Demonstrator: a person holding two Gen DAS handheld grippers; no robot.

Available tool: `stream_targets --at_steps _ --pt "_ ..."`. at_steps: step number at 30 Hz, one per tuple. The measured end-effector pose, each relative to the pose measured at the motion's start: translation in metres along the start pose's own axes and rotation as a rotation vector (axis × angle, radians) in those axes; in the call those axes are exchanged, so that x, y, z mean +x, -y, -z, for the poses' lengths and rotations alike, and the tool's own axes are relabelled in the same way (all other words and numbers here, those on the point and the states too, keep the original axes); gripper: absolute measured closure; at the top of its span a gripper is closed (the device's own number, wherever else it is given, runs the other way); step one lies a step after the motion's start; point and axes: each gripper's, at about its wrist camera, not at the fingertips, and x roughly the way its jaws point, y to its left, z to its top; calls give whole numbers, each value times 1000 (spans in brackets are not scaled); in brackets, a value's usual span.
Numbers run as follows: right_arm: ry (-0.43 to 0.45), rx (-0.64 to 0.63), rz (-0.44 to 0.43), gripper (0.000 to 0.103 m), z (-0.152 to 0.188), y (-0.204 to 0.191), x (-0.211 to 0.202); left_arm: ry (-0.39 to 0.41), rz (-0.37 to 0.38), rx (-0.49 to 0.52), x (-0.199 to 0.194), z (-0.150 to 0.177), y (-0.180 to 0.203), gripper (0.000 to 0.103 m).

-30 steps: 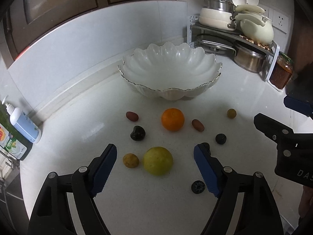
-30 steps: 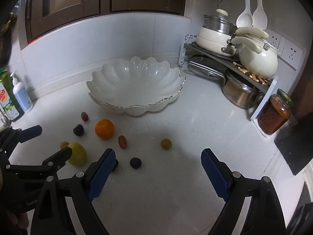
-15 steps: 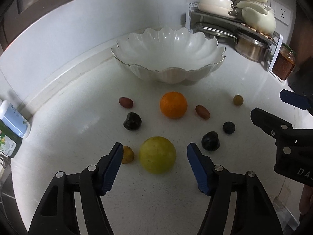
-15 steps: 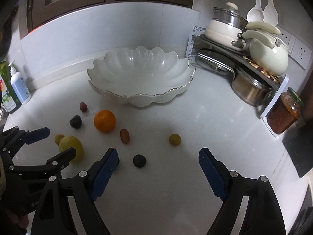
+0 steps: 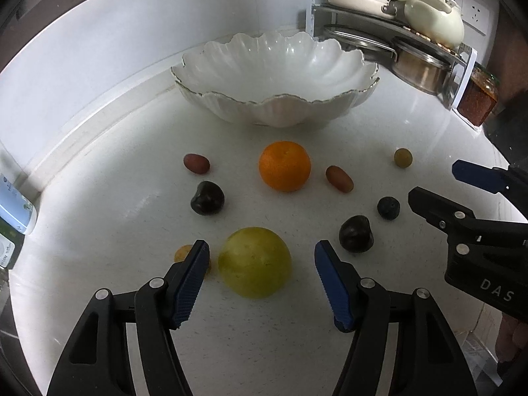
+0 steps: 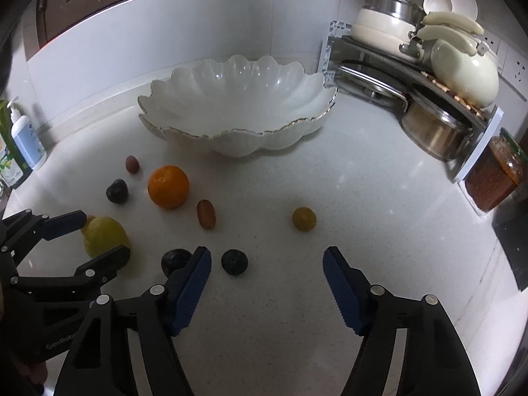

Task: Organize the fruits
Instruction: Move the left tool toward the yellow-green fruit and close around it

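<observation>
1. The round, smooth yellow-green fruit (image 5: 254,261) sits on the counter between the two ribbed blue pads of the left tongs (image 5: 261,252). The pads stand on either side of it without touching, and the jaws are closing.
2. A small orange-yellow fruit (image 5: 182,252) lies just outside the left pad, half hidden by it.
3. Ahead of the left tongs lie a glossy dark plum-like fruit (image 5: 207,197) and a bright orange with dimpled skin (image 5: 284,166). A reddish oval grape (image 5: 196,163) lies further left and a second reddish oval grape (image 5: 339,179) right of the orange.
4. The right tongs (image 6: 266,257) are half open and closing, with bare counter between the tips. A round dark berry (image 6: 234,261) lies just ahead of them near the left pad, untouched. Another dark fruit (image 6: 175,260) sits outside that pad, and a small round yellow-green grape (image 6: 304,219) lies further ahead.
5. Beyond both tongs stands the wide white scalloped ceramic bowl (image 5: 274,99), glossy, with a thin gold rim.
6. The speckled white counter (image 6: 330,280) is smooth and shiny.
7. Against a second ago, both tongs have dropped closer to the counter and narrowed, and the yellow-green fruit now lies between the left pads rather than ahead of them.
</observation>
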Motion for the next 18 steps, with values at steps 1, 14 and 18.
stream_targets --at_steps 1,14,18 --pt "-3 -1 -1 33 0 0 2 -2 1 1 1 1 0 40" --pt "-32 -16 -25 44 3 -9 19 -30 6 -9 12 5 -5 46" --pt "-42 -19 -29 48 2 -10 25 -34 11 -12 15 4 -6 47"
